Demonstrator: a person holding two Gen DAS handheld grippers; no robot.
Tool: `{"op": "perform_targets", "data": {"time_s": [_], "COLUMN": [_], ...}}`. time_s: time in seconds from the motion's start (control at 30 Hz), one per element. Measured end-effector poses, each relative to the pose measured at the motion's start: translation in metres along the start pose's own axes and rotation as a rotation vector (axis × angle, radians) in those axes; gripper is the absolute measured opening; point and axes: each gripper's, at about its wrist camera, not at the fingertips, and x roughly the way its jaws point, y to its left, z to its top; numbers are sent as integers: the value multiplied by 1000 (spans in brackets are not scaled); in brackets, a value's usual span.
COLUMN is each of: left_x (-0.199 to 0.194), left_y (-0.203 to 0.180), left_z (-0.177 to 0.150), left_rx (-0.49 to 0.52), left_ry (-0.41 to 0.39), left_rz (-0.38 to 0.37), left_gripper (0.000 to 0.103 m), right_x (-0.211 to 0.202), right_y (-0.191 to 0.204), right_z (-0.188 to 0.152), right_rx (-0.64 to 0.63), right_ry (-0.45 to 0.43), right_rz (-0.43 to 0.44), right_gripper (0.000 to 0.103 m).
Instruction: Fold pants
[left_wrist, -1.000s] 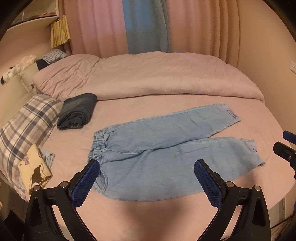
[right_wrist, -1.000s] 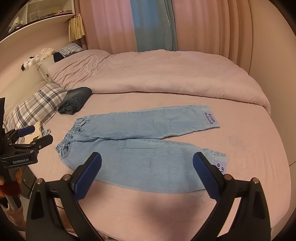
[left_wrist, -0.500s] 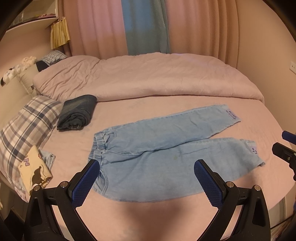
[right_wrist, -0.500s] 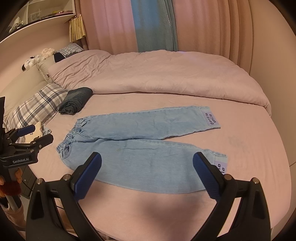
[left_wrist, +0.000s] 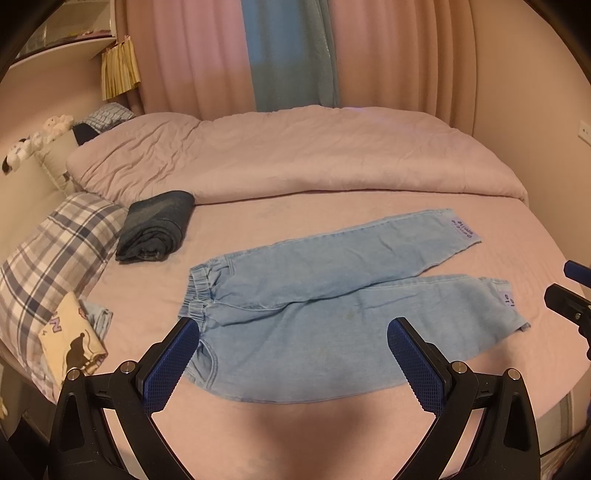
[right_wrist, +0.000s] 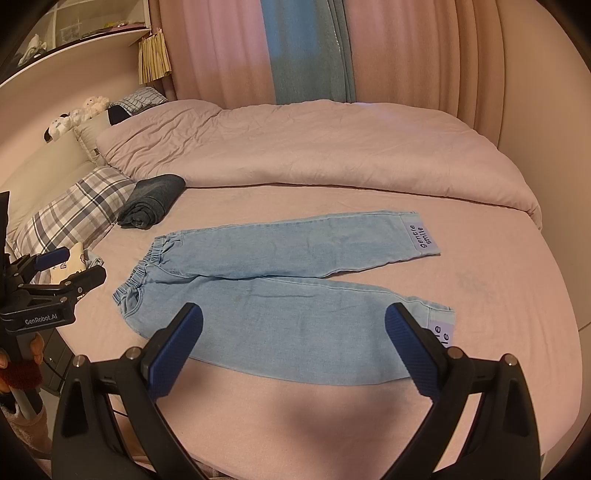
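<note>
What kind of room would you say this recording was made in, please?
Most likely a home bedroom: the light blue pants lie flat on a pink-sheeted bed, with a plaid pillow at one side and long pink curtains behind.

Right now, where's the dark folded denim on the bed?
In both wrist views the dark folded denim lies at upper left, between the plaid pillow and the pink duvet, beyond the waistband of the light blue pants.
</note>
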Motion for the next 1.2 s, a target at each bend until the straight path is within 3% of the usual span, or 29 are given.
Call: {"op": "perform_targets", "data": {"time_s": [1.2], "left_x": [2], "left_y": [2], "left_z": [-2], "left_rx": [-4], "left_ry": [4], "left_rz": [-12], "left_gripper": [102], "right_x": [3], "right_y": [0], "right_z": [-5], "right_rx": [10], "right_ry": [6], "right_rz": [7], "right_gripper": [100]}}
